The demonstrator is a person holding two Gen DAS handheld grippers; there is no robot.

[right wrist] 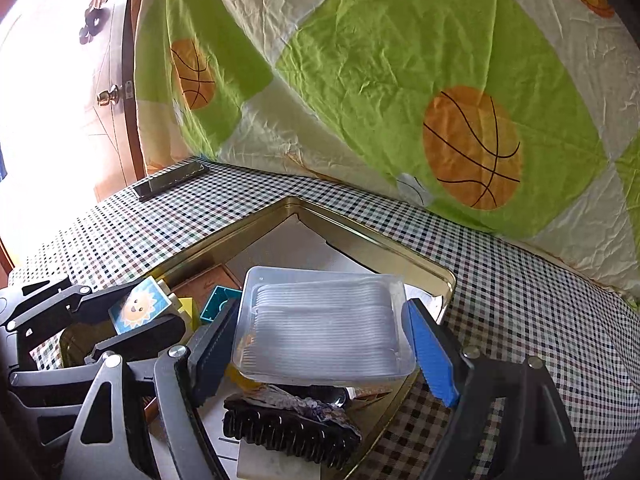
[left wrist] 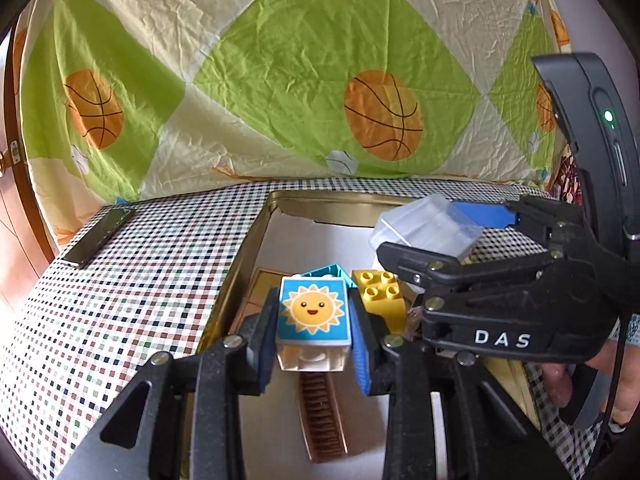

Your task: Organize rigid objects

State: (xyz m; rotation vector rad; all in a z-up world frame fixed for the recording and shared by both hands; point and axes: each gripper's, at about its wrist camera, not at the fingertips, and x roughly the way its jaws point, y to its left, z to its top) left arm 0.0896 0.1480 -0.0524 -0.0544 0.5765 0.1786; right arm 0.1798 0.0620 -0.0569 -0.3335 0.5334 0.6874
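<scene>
The clear plastic box [right wrist: 324, 324] is held between the wide-set jaws of the right gripper [right wrist: 320, 336], long axis across the jaws, hung over the gold tray [right wrist: 372, 240], w/ the black comb [right wrist: 288, 428] seen directly below it. The sun block [left wrist: 313, 312] is clamped in the narrow jaws of the left gripper [left wrist: 314, 340], also above the tray, just beside the yellow brick [left wrist: 380, 290]. Free tray floor lies fwd of both; judged nearer the left gripper.
</scene>
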